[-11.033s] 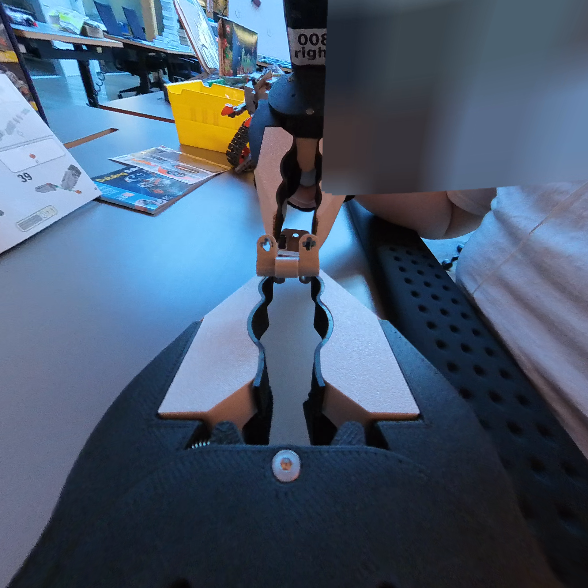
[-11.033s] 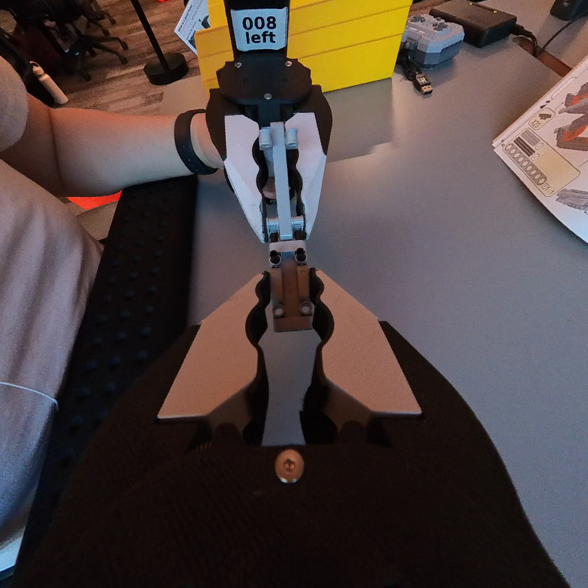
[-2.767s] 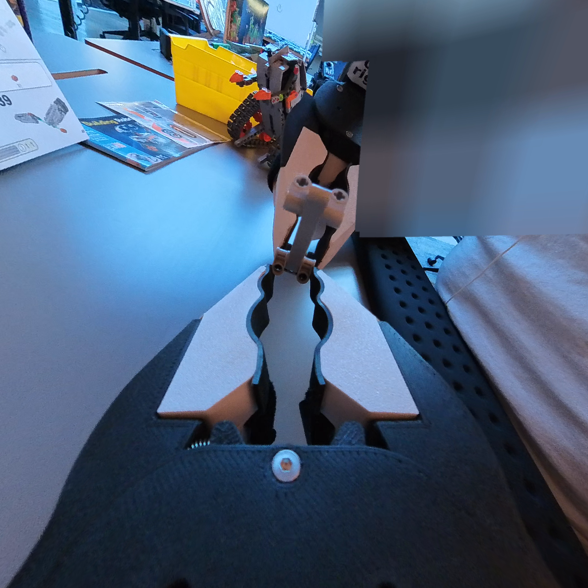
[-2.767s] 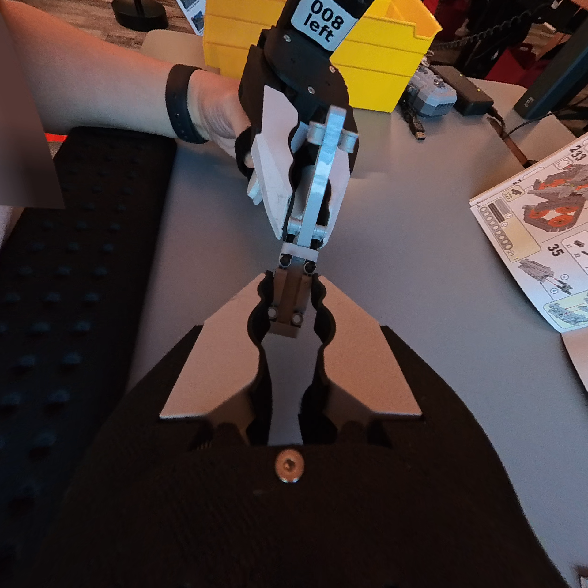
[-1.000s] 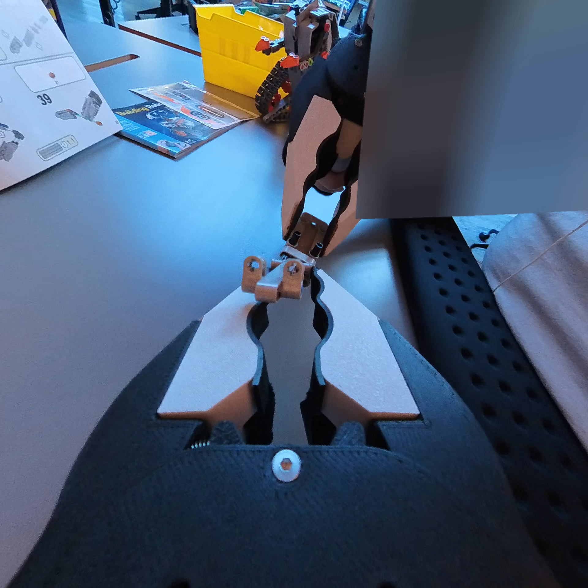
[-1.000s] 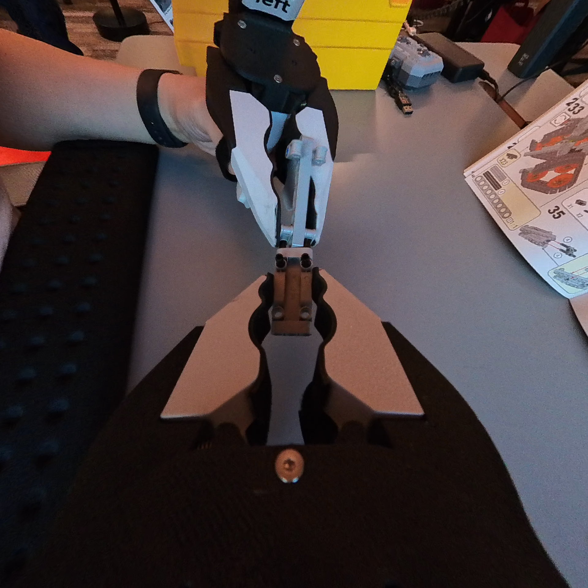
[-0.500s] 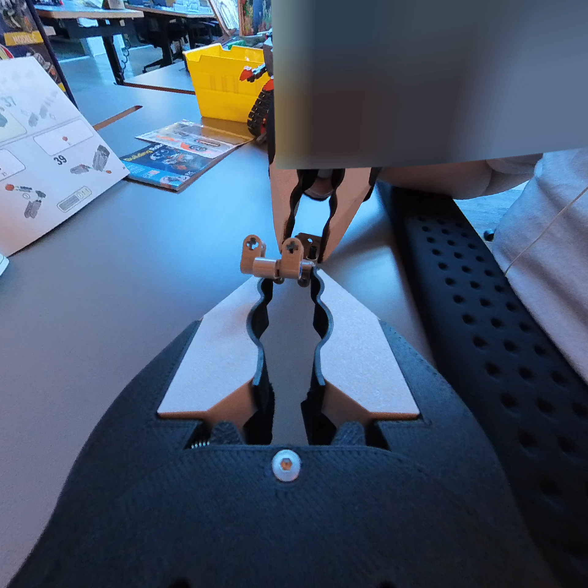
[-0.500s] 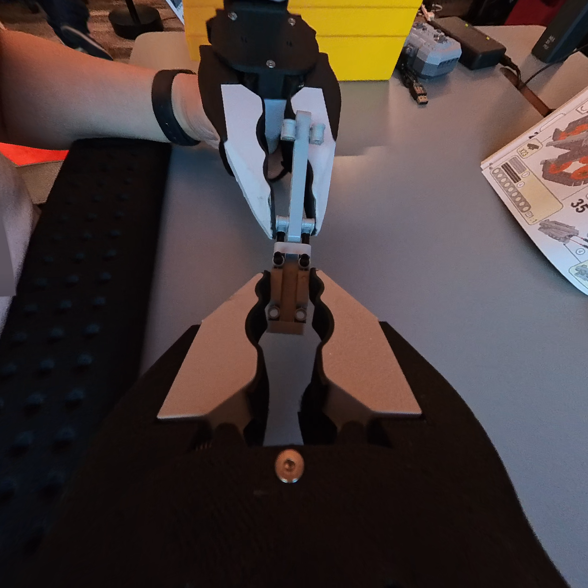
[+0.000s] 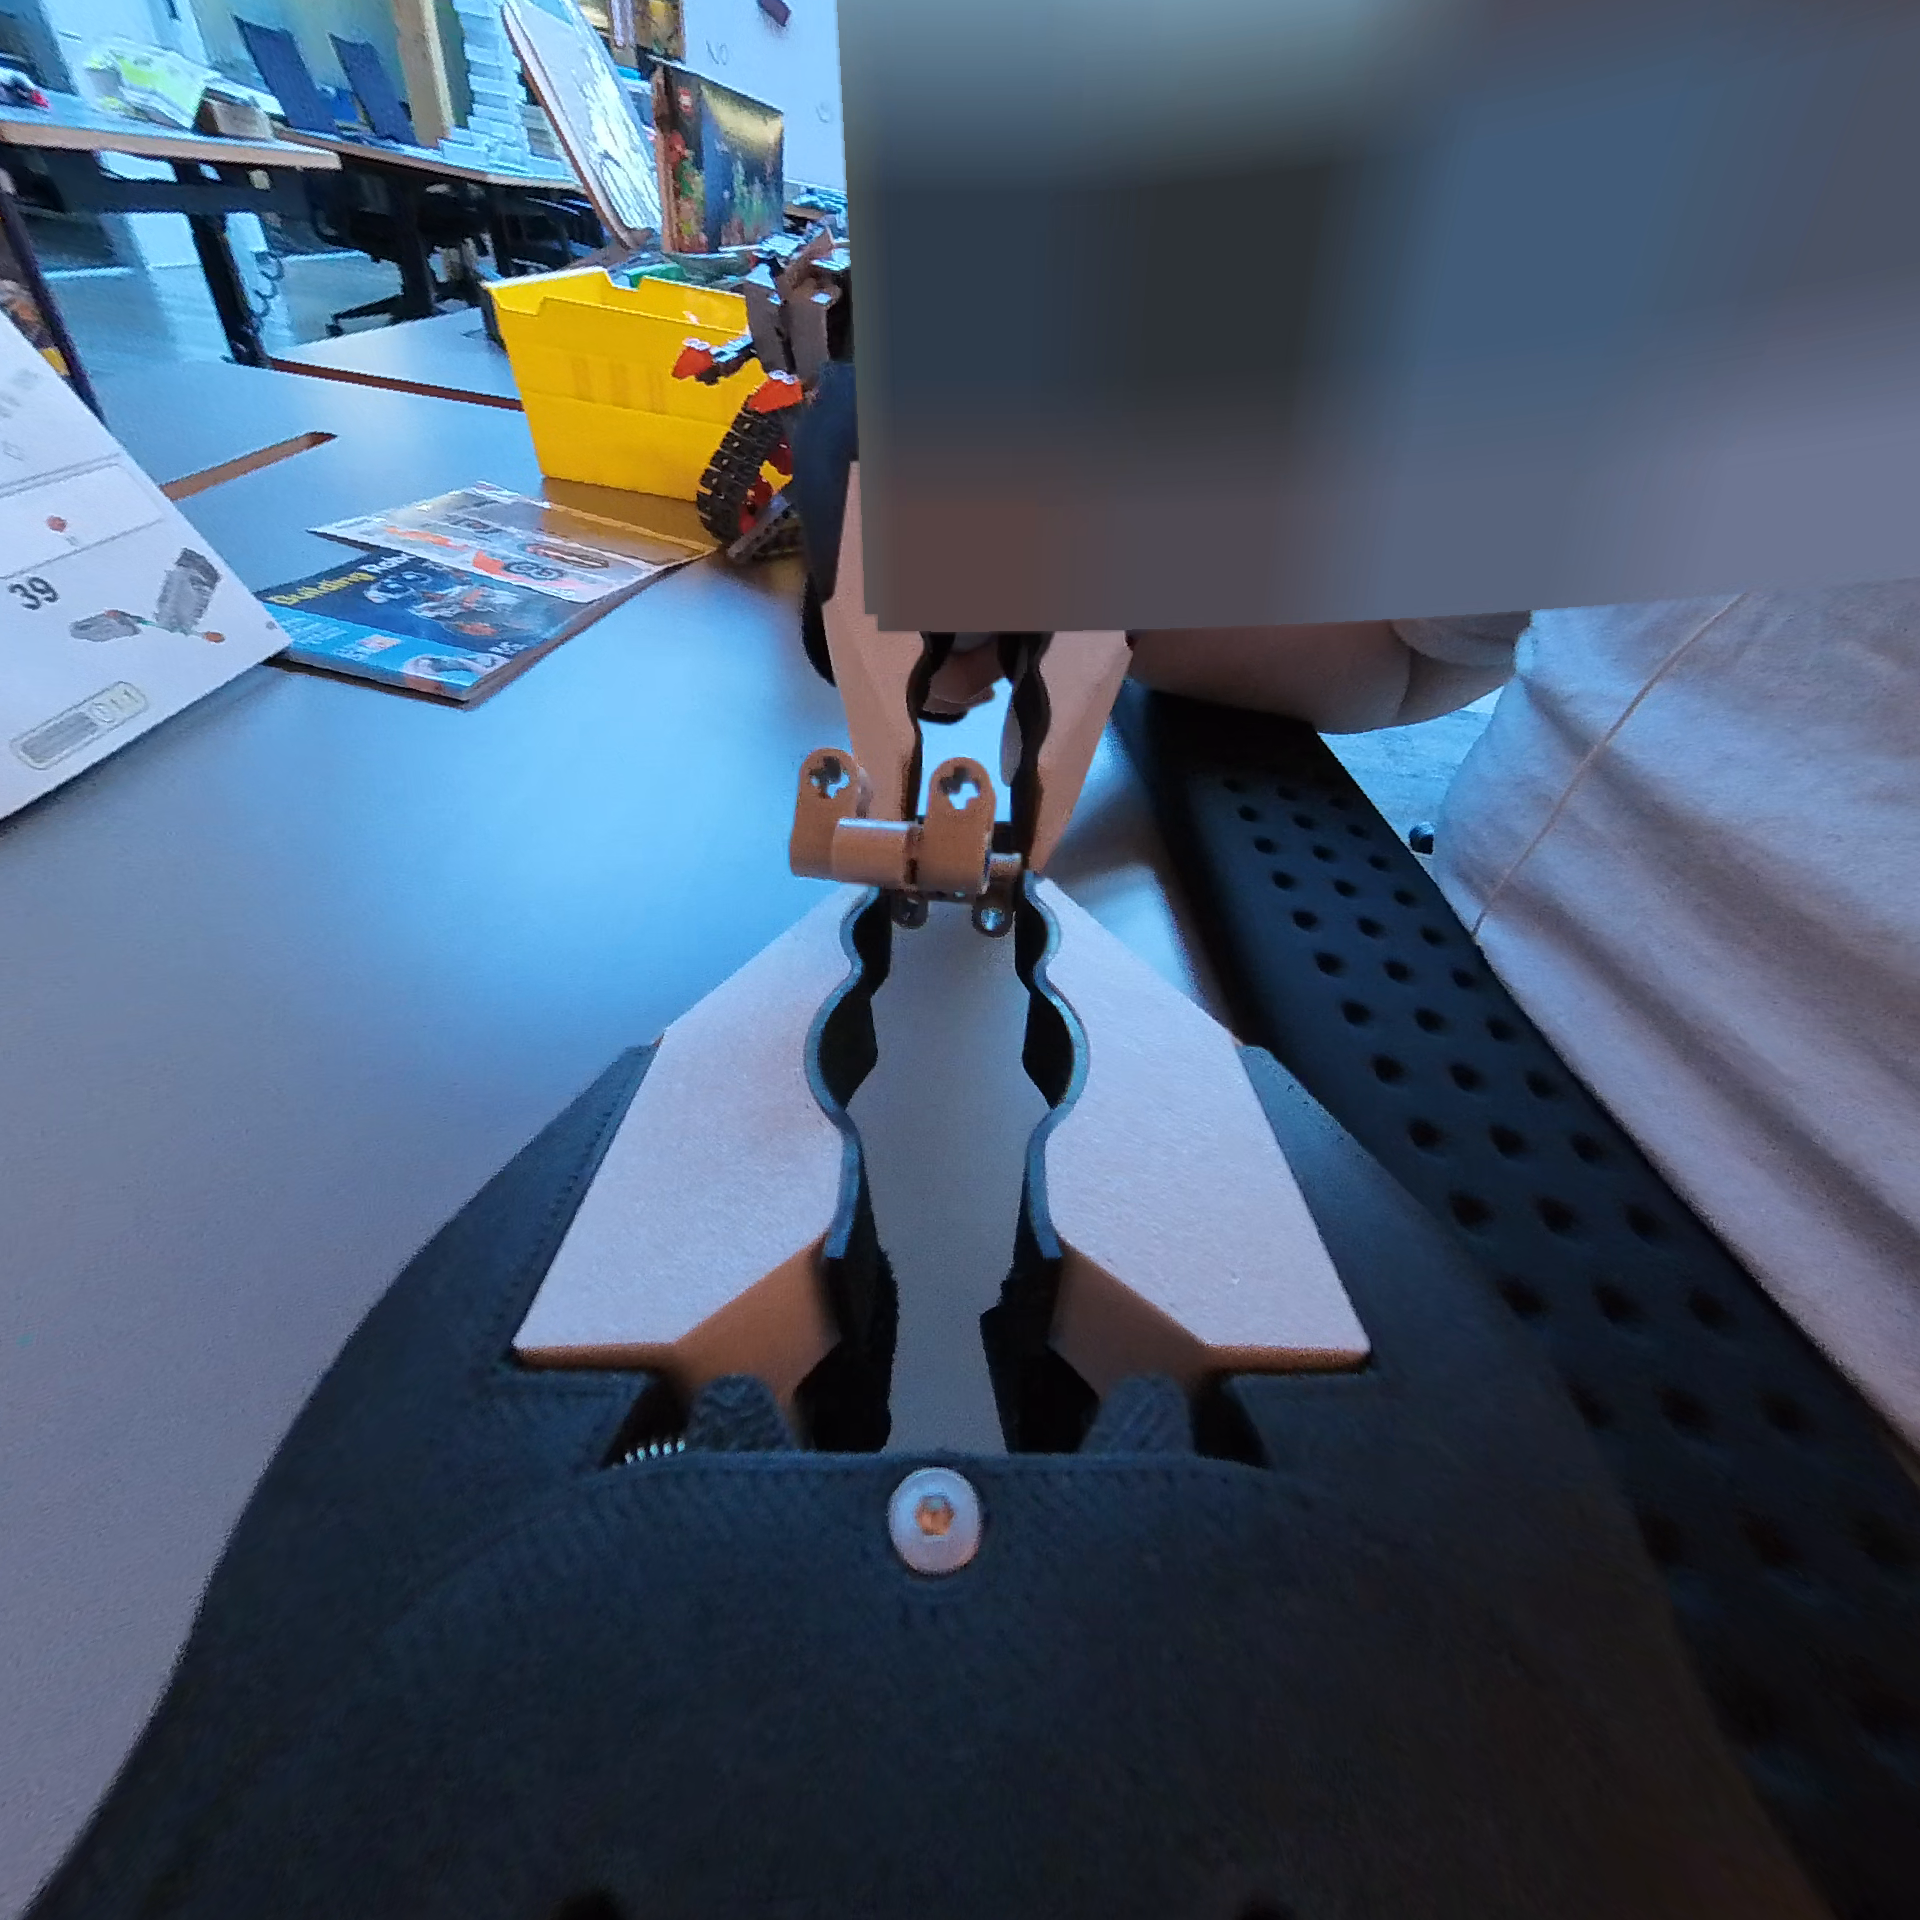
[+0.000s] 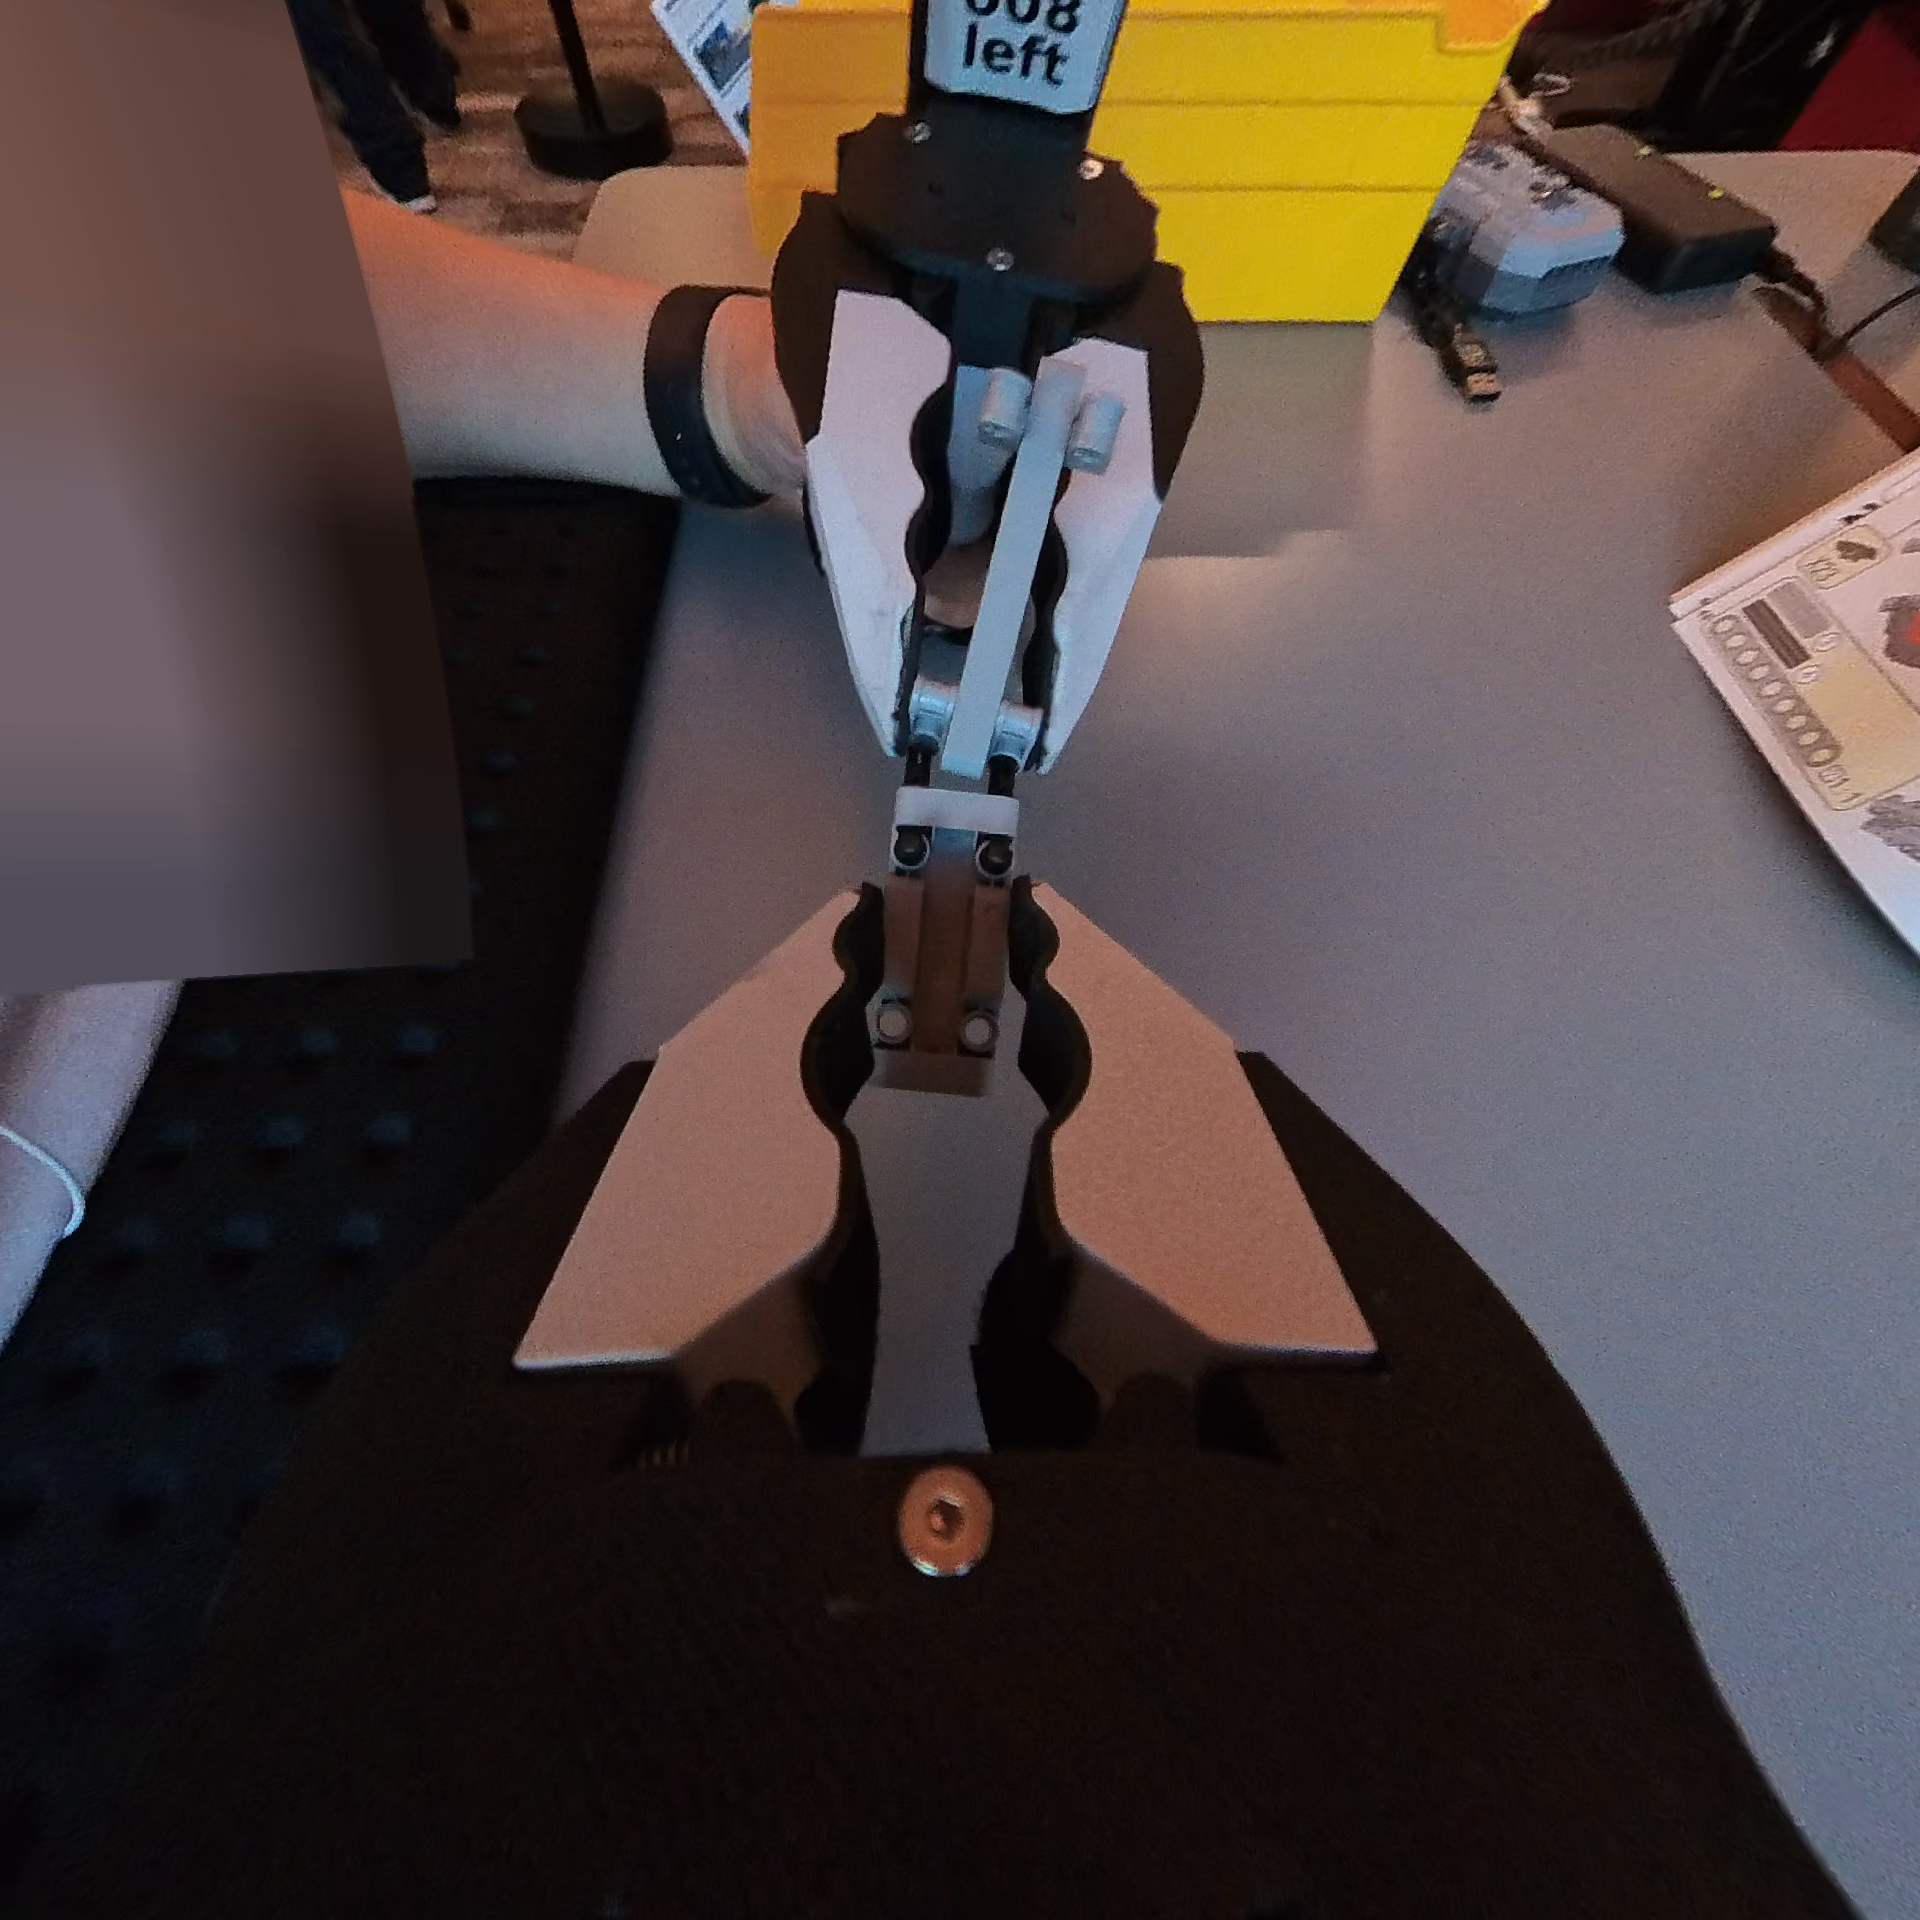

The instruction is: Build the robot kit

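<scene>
A long grey beam piece sits clamped in the left gripper, its black pins just short of a small tan block piece pinched at the right gripper tips, above the grey table. The yellow bin behind hides its contents. A black studded mat lines the near table edge; instruction sheets lie well apart.

Grey surface carries a yellow bin, grey brick-built controller, black power adapter, open instruction sheet, booklet, tracked model, and black studded mat along its near edge.
</scene>
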### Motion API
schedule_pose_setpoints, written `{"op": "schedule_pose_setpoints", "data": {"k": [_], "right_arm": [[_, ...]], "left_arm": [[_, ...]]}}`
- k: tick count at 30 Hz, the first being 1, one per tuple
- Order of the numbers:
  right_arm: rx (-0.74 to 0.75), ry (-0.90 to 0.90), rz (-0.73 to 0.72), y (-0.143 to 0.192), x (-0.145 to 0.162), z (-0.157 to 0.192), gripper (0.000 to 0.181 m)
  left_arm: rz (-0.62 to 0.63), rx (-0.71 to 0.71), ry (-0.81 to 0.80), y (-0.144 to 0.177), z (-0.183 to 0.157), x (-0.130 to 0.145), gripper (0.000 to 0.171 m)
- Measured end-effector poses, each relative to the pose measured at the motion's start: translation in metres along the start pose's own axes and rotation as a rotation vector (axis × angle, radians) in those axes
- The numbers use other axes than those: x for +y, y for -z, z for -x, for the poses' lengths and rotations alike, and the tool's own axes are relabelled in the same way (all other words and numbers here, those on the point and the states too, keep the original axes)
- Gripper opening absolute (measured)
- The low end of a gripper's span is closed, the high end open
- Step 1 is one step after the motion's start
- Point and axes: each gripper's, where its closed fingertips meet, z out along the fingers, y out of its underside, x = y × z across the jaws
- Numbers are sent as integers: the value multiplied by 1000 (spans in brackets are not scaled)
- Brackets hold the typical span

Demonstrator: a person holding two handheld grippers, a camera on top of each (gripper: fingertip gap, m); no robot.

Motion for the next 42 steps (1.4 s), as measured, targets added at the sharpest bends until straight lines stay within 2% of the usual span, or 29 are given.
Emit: {"op": "schedule_pose_setpoints", "data": {"k": [4, 23, 29, 42], "right_arm": [[-40, -47, -35, 4, -4, 2, 23], [-101, -22, 9, 6, 1, 12, 24], [-125, -69, 73, 2, 11, 14, 23], [-79, -144, 91, 0, 14, 4, 23]], "left_arm": [[-11, 16, 2, 0, -3, -1, 21], [-8, 108, 75, -3, -14, -1, 22], [69, 99, 70, -7, -15, 9, 22], [125, 9, 66, -9, -4, 18, 22]]}}
